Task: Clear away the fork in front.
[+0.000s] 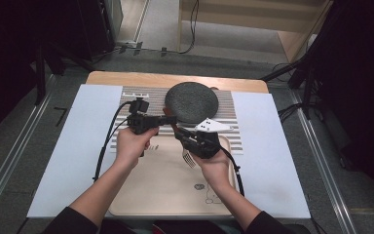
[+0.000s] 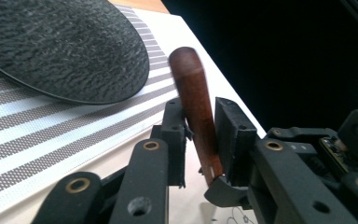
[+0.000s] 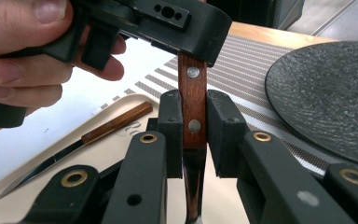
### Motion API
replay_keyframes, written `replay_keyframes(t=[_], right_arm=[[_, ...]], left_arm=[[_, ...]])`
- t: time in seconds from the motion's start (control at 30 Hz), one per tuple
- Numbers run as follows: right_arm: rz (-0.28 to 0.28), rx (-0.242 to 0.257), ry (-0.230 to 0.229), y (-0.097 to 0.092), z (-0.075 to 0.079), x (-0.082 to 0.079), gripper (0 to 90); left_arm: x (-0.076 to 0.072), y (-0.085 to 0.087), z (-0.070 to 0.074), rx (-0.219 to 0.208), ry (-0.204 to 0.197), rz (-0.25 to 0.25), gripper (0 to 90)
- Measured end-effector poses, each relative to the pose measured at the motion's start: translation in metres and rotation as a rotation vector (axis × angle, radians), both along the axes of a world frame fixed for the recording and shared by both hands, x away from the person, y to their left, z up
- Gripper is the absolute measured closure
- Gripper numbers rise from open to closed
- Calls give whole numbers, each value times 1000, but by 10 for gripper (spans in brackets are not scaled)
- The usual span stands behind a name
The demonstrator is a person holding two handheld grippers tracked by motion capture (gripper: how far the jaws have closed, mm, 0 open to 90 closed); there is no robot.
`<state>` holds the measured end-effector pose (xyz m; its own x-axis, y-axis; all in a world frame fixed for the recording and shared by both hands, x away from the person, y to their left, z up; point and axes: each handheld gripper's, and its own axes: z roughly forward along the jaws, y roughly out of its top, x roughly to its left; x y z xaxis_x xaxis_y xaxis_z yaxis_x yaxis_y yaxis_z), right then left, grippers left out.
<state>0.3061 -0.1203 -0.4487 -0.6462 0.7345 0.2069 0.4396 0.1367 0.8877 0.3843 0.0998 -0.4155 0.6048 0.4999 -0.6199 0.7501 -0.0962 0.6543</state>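
Fork point(image 3: 192, 116) held above the tray point(image 1: 165, 195), between the two hand-held grippers. Right hand-held gripper point(image 3: 193, 123) clamped on the wooden handle near its lower rivet; tines point(image 1: 189, 157) hanging toward the tray, beside the right hand. Left hand-held gripper point(image 2: 200, 135) set around the handle's upper end, jaws partly together, pads point(image 2: 233, 135) at most brushing the wood. Handle's long axis rising from right gripper toward left, rounded end pointing at the plate point(image 1: 191, 101). Knife point(image 3: 81, 149) flat on the tray, left of the right jaws.
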Motion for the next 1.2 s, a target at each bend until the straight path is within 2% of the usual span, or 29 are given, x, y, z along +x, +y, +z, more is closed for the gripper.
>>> replay_keyframes(t=[0.1,0.17,0.3,0.4,0.53,0.67,0.83,1.2], right_arm=[[1,-4,-5,1,0,0,749],[2,-3,-10,1,1,0,749],[3,-4,-23,1,2,-1,748],[7,-3,-30,1,2,-1,732],[36,4,-1,0,2,2,581],[63,8,10,-3,4,1,499],[82,10,13,-10,5,1,412],[140,2,60,-25,5,1,270]], left_arm=[[1,1,0,-34,24,-11,788],[0,1,1,-33,19,-10,791],[1,3,1,-65,42,-8,800],[1,4,1,-66,44,-15,805],[0,6,4,-62,32,-10,805],[1,12,8,-35,18,5,806],[2,20,11,-25,17,7,805],[2,38,15,-7,37,-39,805]])
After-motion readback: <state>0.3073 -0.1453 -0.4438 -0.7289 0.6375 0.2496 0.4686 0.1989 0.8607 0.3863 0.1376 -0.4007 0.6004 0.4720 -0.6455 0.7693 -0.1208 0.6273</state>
